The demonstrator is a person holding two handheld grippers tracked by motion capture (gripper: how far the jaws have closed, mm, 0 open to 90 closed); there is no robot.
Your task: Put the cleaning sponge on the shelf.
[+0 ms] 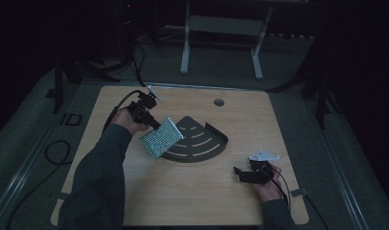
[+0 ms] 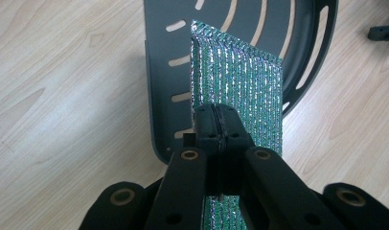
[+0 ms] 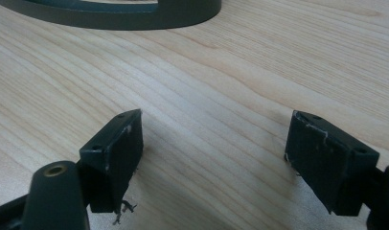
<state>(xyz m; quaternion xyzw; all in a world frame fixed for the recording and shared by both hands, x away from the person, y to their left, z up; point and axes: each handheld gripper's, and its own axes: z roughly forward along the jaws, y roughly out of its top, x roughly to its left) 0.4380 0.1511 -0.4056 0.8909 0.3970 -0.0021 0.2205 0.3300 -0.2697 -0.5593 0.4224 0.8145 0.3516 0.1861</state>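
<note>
Between the clenched left gripper's (image 2: 216, 125) jaws, a glittery green ridged foil pouch (image 2: 240, 81), probably light and crushable, is pinched at its edge; right gripper (image 3: 214, 160) gapes.

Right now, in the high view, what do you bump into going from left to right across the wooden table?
Left gripper → sparkly green rectangular sponge → dark grey slotted fan-shaped tray → right gripper.

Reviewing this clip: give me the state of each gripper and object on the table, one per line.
Left gripper: shut on the glittery green pouch, held above the tray.
Glittery green pouch: lifted, tilted, clamped at one edge.
Dark slotted tray: flat on the wooden table, nothing in it.
Right gripper: open, holding nothing, low over the table.
</note>
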